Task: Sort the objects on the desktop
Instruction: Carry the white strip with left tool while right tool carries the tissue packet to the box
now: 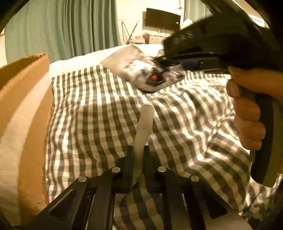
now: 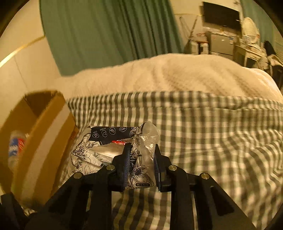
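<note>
My left gripper [image 1: 138,150] is shut on a long pale tube-like object [image 1: 144,123] that sticks forward above the checked cloth [image 1: 176,115]. My right gripper [image 2: 141,150] is shut on a floral-printed tissue pack [image 2: 106,150] by its crinkled plastic end and holds it above the cloth, beside the cardboard box [image 2: 44,132]. In the left wrist view the right gripper [image 1: 164,60] is at the upper right, held by a hand [image 1: 247,109], with the blurred tissue pack [image 1: 141,72] hanging from it.
The open cardboard box [image 1: 26,106] stands at the left; a plastic bottle [image 2: 16,146] with a red and blue label lies inside it. A white blanket [image 2: 168,76] lies behind the cloth. Green curtains [image 2: 106,35] and a monitor [image 2: 221,16] are farther back.
</note>
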A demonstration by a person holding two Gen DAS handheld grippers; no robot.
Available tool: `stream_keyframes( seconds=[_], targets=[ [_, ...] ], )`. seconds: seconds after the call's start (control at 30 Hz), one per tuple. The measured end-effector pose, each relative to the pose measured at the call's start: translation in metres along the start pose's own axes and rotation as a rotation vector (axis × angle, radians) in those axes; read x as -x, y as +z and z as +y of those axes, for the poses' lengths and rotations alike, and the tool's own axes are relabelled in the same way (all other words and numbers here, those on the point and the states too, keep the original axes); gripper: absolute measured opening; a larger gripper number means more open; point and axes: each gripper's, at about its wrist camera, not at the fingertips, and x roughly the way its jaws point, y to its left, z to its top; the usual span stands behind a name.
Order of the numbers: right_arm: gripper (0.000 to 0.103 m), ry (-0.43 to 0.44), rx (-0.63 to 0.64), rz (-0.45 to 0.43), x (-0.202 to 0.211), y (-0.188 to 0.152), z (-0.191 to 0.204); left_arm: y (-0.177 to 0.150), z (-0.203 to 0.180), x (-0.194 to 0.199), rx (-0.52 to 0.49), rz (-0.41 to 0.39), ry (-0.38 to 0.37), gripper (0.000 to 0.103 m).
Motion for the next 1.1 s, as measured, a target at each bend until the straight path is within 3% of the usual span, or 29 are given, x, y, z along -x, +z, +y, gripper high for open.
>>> stream_keyframes(
  seconds=[0.4,0.6,0.97,1.1],
  targets=[
    [0.023,-0.098,-0.007,-0.259,0.115,0.010,0.015,0.032,0.002,0.062,-0.018,-0.175,-0.027,0.010],
    [0.023,-0.128,-0.035,-0.368,0.170,0.011,0.026,0.046,0.012,0.105,-0.045,-0.288,0.007,0.010],
    [0.023,-0.144,-0.026,-0.463,0.226,0.016,0.073,0.065,0.060,0.176,-0.023,-0.406,0.077,0.010],
    [0.023,-0.124,-0.039,-0.483,0.234,0.013,0.092,0.071,0.081,0.192,0.025,-0.425,0.049,0.010]
  ],
)
